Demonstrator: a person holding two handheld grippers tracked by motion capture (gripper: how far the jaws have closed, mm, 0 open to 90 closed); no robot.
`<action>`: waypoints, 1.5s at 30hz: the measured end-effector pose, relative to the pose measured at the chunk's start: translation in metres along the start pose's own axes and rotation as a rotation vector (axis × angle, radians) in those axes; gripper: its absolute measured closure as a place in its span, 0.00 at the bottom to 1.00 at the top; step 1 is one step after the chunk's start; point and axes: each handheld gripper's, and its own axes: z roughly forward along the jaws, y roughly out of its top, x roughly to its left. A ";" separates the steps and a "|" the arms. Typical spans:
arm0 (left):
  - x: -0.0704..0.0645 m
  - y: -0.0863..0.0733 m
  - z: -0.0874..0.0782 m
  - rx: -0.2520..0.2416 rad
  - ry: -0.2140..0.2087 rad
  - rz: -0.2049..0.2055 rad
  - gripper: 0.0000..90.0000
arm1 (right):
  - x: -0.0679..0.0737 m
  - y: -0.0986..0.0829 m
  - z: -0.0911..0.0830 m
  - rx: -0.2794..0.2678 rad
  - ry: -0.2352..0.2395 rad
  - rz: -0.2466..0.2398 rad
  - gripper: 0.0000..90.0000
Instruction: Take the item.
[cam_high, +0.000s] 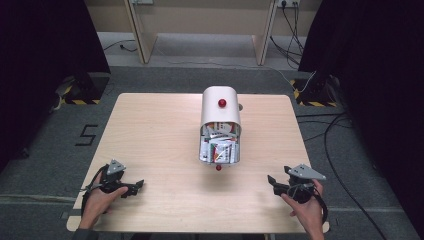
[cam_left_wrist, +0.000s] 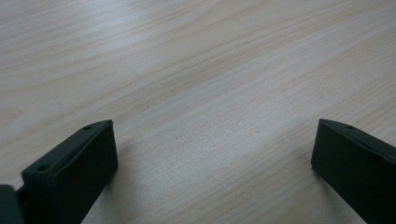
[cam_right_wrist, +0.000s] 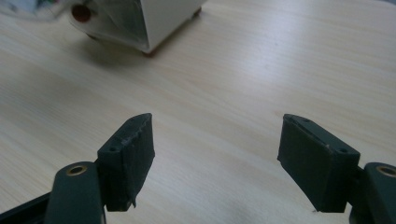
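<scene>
A white mailbox-shaped box (cam_high: 220, 112) with a red knob (cam_high: 222, 103) on top lies in the middle of the wooden table (cam_high: 150, 135). Its near end is open and shows several packets (cam_high: 218, 142) inside; a second red knob (cam_high: 218, 167) sits at the lowered flap's edge. My left gripper (cam_high: 136, 187) rests near the front left edge, open and empty (cam_left_wrist: 215, 123), over bare wood. My right gripper (cam_high: 274, 184) rests near the front right, open and empty (cam_right_wrist: 217, 116), pointing toward the box corner (cam_right_wrist: 163, 18) and its flap knob (cam_right_wrist: 81, 12), well short of them.
Bare tabletop lies between both grippers and the box. Beyond the far edge stand the legs of a wooden desk (cam_high: 142, 35). Cables (cam_high: 330, 130) trail over the carpet at right. Yellow-black taped stands (cam_high: 80, 92) sit at both far corners. A "5" mark (cam_high: 86, 135) is on the floor at left.
</scene>
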 end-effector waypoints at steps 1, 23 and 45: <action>0.000 0.000 0.000 0.000 0.000 0.000 0.00 | 0.002 0.004 -0.002 -0.019 0.018 0.010 0.31; 0.000 0.000 0.000 0.000 0.000 0.003 0.00 | 0.025 0.059 -0.009 -0.138 0.133 -0.045 0.33; 0.000 0.000 0.000 0.000 0.000 0.003 0.00 | 0.051 0.091 -0.007 -0.201 0.191 -0.097 0.35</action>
